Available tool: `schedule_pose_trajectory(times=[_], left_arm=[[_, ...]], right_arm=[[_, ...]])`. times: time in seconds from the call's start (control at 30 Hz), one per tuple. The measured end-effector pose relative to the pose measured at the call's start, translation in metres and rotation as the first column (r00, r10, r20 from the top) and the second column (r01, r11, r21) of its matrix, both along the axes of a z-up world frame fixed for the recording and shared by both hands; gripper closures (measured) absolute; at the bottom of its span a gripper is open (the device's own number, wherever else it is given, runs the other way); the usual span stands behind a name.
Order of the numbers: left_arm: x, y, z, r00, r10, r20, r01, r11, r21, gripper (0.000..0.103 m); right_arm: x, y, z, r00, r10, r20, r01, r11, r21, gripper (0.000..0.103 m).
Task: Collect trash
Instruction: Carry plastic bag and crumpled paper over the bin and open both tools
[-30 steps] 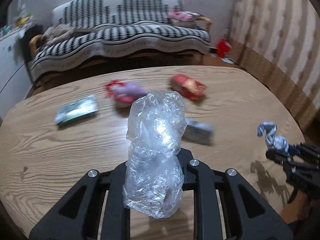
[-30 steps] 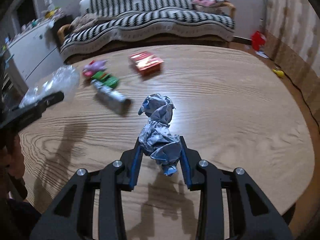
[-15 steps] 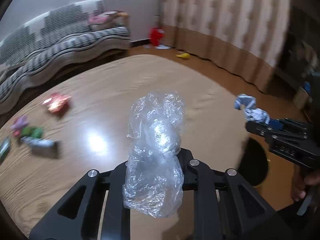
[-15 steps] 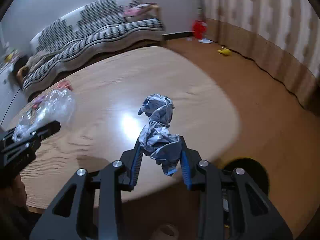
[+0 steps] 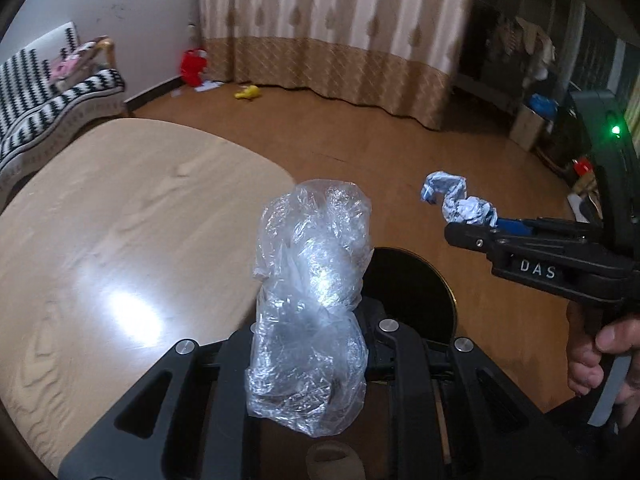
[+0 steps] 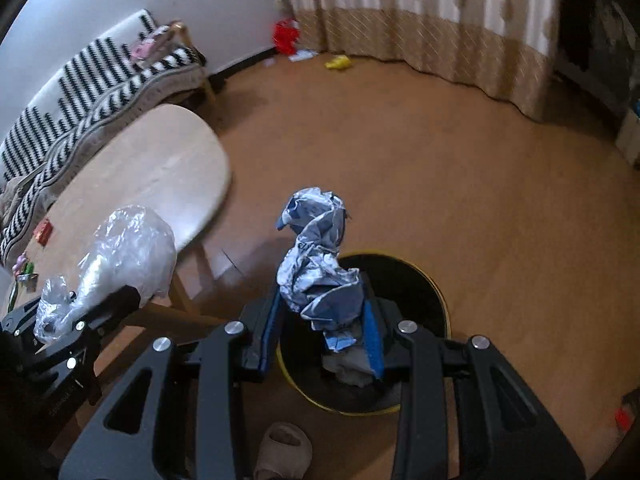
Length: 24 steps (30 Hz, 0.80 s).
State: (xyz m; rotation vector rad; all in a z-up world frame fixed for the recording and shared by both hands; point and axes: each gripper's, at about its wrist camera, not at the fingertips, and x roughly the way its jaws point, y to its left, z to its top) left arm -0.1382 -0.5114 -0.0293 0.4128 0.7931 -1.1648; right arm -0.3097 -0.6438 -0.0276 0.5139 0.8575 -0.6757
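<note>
Both grippers carry their loads off the pale wooden counter point(image 5: 120, 216) so they can drop into the round black bin point(image 6: 404, 280) on the floor: the left gripper point(image 5: 310, 344) has its fingers nearly closed on a crumpled clear plastic bag point(image 5: 312, 280), while the right gripper point(image 6: 326, 320) has its fingers partly closed on a crumpled blue-and-white wrapper point(image 6: 316, 264) right above the bin's mouth.

We are losing most of the bin point(image 5: 420, 296) in the left wrist view: the clear bag point(image 5: 310, 304) and the left gripper point(image 5: 310, 354) are covering its near side, and what lies inside is staying dark. In the right wrist view the crumpled wrapper point(image 6: 320, 272) and the right gripper point(image 6: 322, 334) are hiding the bin's point(image 6: 416, 280) middle. Beside the bin, a slipper point(image 6: 284, 450) is being cut off by the bottom edge. Far left of the bin, the small items point(image 6: 28, 254) on the table point(image 6: 160, 168) are staying too small and blurred to name. The sofa point(image 5: 52, 100) is running out of frame.
</note>
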Motion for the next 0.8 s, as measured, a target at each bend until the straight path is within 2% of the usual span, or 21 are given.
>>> schedule_pose_trajectory(times=[0.13, 0.37, 0.4, 0.47, 0.5, 0.53, 0.7, 0.8], left_arm=[[0.001, -0.015, -0.007, 1.000, -0.021, -0.013, 0.021, 1.000, 0.013, 0.085], [0.005, -0.034, -0.015, 0.999, -0.034, -0.030, 0.035, 0.999, 0.024, 0.085], [0.002, -0.033, -0.016, 0.999, -0.035, -0.031, 0.036, 0.999, 0.025, 0.085], [0.001, -0.035, -0.018, 0.999, -0.038, -0.034, 0.039, 0.999, 0.028, 0.085], [0.003, -0.035, -0.018, 0.999, -0.040, -0.037, 0.041, 0.999, 0.028, 0.085], [0.005, -0.037, -0.018, 0.998, -0.042, -0.039, 0.043, 0.999, 0.029, 0.085], [0.003, -0.044, -0.023, 0.997, -0.053, -0.058, 0.055, 0.998, 0.032, 0.085], [-0.003, -0.050, -0.029, 0.994, -0.066, -0.087, 0.069, 0.997, 0.034, 0.085]], right_arm=[[-0.009, -0.014, -0.010, 0.999, -0.020, -0.031, 0.021, 0.999, 0.035, 0.068], [-0.008, -0.018, -0.012, 0.999, -0.036, -0.028, 0.037, 0.998, 0.052, 0.065], [-0.004, -0.020, -0.012, 0.999, -0.042, -0.028, 0.044, 0.998, 0.053, 0.063], [-0.004, -0.019, -0.010, 0.998, -0.064, -0.025, 0.065, 0.997, 0.048, 0.050], [0.000, -0.018, -0.009, 0.997, -0.070, -0.020, 0.071, 0.996, 0.047, 0.039], [-0.001, -0.018, -0.007, 0.997, -0.079, -0.008, 0.080, 0.996, 0.041, 0.035], [-0.006, -0.019, -0.004, 0.995, -0.099, 0.004, 0.099, 0.994, 0.039, 0.031], [-0.015, -0.022, 0.000, 0.989, -0.146, 0.022, 0.146, 0.989, 0.028, 0.028]])
